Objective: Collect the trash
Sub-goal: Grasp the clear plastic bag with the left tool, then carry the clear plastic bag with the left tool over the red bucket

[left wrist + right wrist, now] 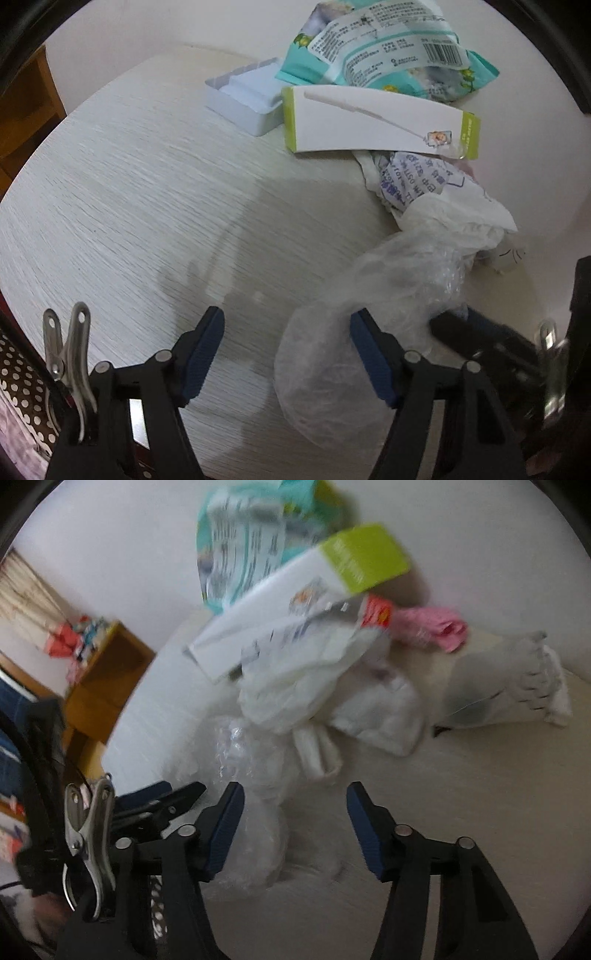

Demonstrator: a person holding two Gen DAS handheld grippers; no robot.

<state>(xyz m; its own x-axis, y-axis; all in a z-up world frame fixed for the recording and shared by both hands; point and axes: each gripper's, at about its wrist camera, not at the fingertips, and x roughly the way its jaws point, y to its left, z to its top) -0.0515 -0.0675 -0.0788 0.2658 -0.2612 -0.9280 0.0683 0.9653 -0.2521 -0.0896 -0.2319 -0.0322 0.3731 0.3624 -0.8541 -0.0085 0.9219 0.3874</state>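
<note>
A heap of trash lies on the pale wood-grain table [129, 203]. It holds a clear plastic bag [321, 354], a crumpled white printed bag [424, 184], a white and green card box [369, 122] and a teal wipes pack [388, 48]. My left gripper [286, 328] is open just above the table, and the clear bag's end lies between its fingers against the right one. My right gripper [295, 797] is open too, over the clear plastic bag [251, 760], which touches its left finger. Each gripper shows at the edge of the other's view.
A pale plastic tray [243, 99] sits behind the heap. A pink scrap [432, 627] and a grey-white pouch [498, 690] lie at its right. A wooden shelf [107, 675] stands beyond the table's left edge, with dotted fabric [18, 387] below the near edge.
</note>
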